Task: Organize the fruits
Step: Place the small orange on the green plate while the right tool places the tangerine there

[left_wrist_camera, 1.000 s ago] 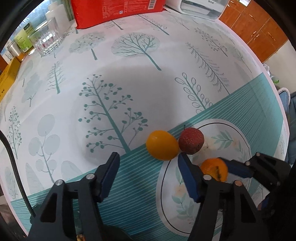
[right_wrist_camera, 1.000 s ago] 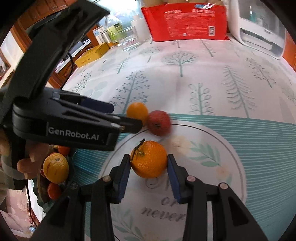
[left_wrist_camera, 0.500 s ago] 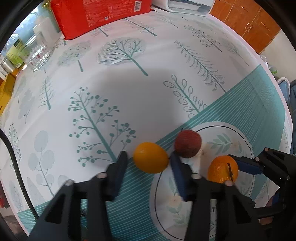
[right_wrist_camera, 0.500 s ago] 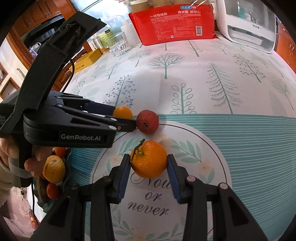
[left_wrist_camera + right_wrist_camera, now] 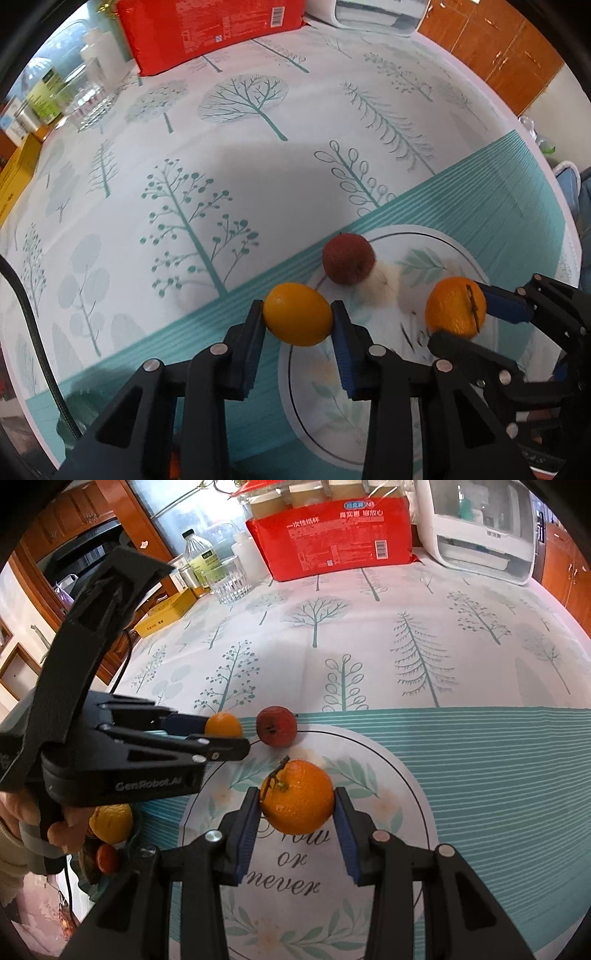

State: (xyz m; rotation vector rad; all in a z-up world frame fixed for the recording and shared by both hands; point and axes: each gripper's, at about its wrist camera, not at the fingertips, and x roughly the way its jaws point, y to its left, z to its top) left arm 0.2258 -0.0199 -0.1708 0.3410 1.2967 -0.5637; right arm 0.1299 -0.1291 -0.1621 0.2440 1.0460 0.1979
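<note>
A small yellow-orange oval fruit (image 5: 295, 317) lies on the tree-print tablecloth, at the rim of its round printed medallion (image 5: 458, 243). My left gripper (image 5: 298, 310) points down at it and its jaws are closing, both blue pads touching the fruit's sides. In the right wrist view the same fruit (image 5: 222, 725) shows past the left gripper (image 5: 225, 738). My right gripper (image 5: 297, 801) is shut on a stemmed mandarin (image 5: 299, 797) over the medallion. That mandarin (image 5: 452, 308) also shows in the left wrist view. A dark red rough-skinned fruit (image 5: 276, 725) sits loose between them.
At the table's far edge stand a red package (image 5: 332, 535), a white appliance (image 5: 480, 528), a drinking glass (image 5: 231, 578), bottles and a yellow box (image 5: 166, 613). Below the near left edge, a dish holds more fruit (image 5: 110, 823). A hand (image 5: 66, 827) grips the left gripper.
The left gripper's jaws have come in from wide apart onto the yellow-orange fruit, after shifting over it. The right gripper keeps the mandarin and has drifted slightly.
</note>
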